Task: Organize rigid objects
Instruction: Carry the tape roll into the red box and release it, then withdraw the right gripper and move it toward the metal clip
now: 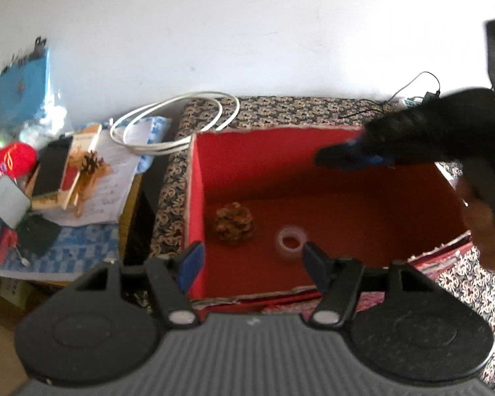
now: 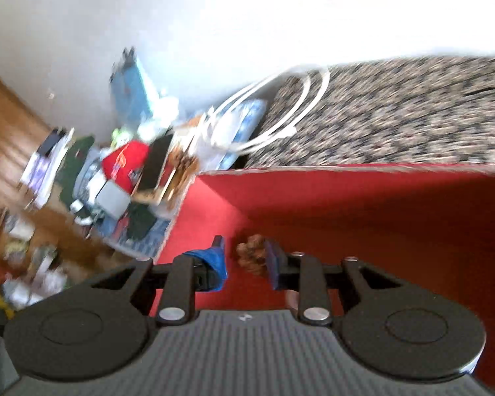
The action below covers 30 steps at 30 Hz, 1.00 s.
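An open box with a red lining (image 1: 313,204) fills the middle of the left wrist view. A brown pine cone (image 1: 234,224) and a small clear tape roll (image 1: 290,241) lie on its floor. My left gripper (image 1: 254,264) hovers over the box's near wall, open, with nothing between its fingers. My right gripper (image 1: 346,158) reaches in from the right above the box's far side, with a hand (image 1: 485,224) behind it. In the right wrist view that gripper (image 2: 244,260) has its pads a little apart. The pine cone (image 2: 250,254) shows through the gap on the box floor, ungripped.
The box stands on a patterned cloth surface (image 1: 280,109). A coiled white cable (image 1: 175,118) lies at its far left corner. A cluttered pile to the left holds a red cap (image 1: 11,161), a dark slab (image 1: 51,171), another pine cone (image 1: 90,161) and papers.
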Each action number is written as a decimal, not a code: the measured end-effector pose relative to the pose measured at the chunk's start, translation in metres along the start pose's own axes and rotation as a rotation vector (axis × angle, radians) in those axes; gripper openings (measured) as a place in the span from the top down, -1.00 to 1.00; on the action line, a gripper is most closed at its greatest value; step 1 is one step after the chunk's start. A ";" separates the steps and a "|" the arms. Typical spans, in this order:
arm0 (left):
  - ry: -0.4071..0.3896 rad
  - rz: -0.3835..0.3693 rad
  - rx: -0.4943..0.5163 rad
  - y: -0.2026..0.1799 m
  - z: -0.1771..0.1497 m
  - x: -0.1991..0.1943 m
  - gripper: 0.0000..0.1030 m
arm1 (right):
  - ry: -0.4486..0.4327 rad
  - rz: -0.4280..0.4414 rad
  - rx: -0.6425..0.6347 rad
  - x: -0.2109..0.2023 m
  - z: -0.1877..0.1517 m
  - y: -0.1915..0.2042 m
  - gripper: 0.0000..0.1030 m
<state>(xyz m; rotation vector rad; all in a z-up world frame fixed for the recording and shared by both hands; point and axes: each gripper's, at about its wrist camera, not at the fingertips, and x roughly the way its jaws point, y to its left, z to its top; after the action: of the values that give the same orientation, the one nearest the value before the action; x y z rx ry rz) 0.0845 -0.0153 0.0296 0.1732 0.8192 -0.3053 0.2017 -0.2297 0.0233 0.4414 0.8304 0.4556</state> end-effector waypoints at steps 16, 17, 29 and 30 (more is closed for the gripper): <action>-0.074 0.112 0.132 -0.040 -0.034 -0.059 -0.43 | -0.273 -0.192 0.078 -0.111 -0.116 0.024 0.71; -0.074 0.118 0.130 -0.041 -0.037 -0.060 -0.43 | -0.267 -0.178 0.079 -0.116 -0.121 0.025 0.70; 0.016 0.171 0.073 -0.051 -0.079 -0.058 -0.47 | -0.165 -0.211 0.133 -0.127 -0.170 0.018 0.65; 0.024 0.167 0.068 -0.052 -0.080 -0.057 -0.47 | -0.163 -0.211 0.136 -0.127 -0.172 0.018 0.65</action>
<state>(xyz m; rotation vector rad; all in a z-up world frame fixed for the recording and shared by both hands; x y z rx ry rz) -0.0247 -0.0311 0.0158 0.3081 0.8135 -0.1738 -0.0117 -0.2510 0.0061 0.5032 0.7426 0.1664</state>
